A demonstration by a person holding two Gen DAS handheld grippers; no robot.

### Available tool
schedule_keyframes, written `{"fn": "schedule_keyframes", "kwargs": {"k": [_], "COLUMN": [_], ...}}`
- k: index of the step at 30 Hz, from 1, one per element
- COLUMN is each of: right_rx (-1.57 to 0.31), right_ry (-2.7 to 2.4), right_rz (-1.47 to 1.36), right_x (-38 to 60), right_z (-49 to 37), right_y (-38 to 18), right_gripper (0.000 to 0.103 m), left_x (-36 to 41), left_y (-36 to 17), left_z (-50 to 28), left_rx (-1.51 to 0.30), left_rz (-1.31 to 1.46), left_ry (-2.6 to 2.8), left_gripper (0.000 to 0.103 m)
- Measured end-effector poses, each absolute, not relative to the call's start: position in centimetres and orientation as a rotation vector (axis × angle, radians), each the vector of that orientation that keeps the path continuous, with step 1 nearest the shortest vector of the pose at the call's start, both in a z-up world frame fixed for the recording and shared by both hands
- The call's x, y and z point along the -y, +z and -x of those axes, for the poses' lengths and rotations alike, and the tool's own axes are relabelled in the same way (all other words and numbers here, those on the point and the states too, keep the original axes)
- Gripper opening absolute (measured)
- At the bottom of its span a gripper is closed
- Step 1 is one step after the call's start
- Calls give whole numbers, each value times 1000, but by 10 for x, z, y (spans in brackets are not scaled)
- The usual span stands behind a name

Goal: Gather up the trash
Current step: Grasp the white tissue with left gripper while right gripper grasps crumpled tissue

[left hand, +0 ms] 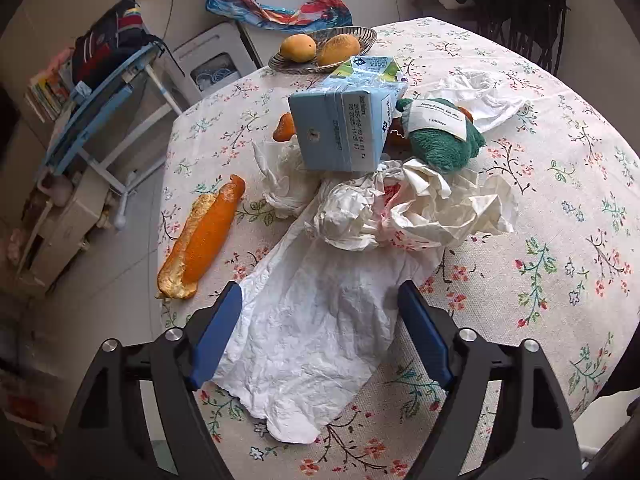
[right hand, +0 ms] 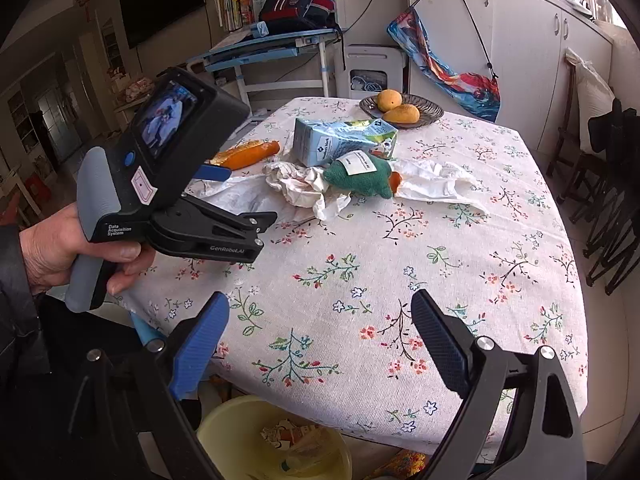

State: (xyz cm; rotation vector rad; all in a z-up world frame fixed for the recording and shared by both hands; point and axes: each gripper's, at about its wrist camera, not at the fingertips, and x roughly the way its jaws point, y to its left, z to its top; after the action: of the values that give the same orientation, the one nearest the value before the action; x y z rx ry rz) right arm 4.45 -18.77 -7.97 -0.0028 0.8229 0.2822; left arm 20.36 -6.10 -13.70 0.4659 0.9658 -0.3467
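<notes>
My left gripper point(left hand: 320, 300) is open, its blue fingers on either side of a flat crumpled white paper sheet point(left hand: 312, 328) on the floral tablecloth. Beyond it lie crumpled tissues point(left hand: 400, 208), a blue milk carton point(left hand: 344, 120) on its side, a green knit item with a white label point(left hand: 440, 136), and a long orange peel point(left hand: 204, 236) to the left. My right gripper point(right hand: 320, 336) is open and empty above the table's near edge. The left gripper point(right hand: 224, 196) shows in the right wrist view, held over the paper sheet point(right hand: 248, 196). A yellow trash bin point(right hand: 276, 436) with scraps sits below the table edge.
A metal dish with two mangoes point(left hand: 320, 50) stands at the far side of the table point(right hand: 440, 280). Another white tissue point(left hand: 480, 96) lies beyond the green item. Dark chairs point(right hand: 608, 184) stand at the right; a blue desk point(right hand: 272, 52) stands behind.
</notes>
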Motion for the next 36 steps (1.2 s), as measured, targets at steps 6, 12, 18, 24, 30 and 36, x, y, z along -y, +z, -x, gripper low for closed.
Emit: {"fn": "schedule_keyframes", "kwargs": {"k": [6, 12, 18, 24, 30, 36], "right_rx": [-826, -827, -821, -801, -758, -705], "right_ry": [280, 269, 267, 259, 261, 300], "right_rz": [-21, -55, -58, -48, -32, 63], "right_x": [192, 200, 201, 201, 197, 170], "right_z": [-45, -43, -41, -39, -46, -80], "right_y": [-81, -80, -81, -81, -75, -65], "right_gripper": [88, 89, 89, 89, 89, 89], "left_x": [59, 45, 26, 6, -20, -46], "left_y": [-141, -127, -104, -86, -75, -63], "left_z": [-195, -158, -116, -89, -79, -81], "left_rx": [-1026, -1034, -994, -944, -894, -837], "left_rz": [-404, -356, -214, -69, 48, 169], "left_ry": [-390, -414, -456, -472, -394, -358], "left_gripper": [2, 1, 1, 1, 1, 1]}}
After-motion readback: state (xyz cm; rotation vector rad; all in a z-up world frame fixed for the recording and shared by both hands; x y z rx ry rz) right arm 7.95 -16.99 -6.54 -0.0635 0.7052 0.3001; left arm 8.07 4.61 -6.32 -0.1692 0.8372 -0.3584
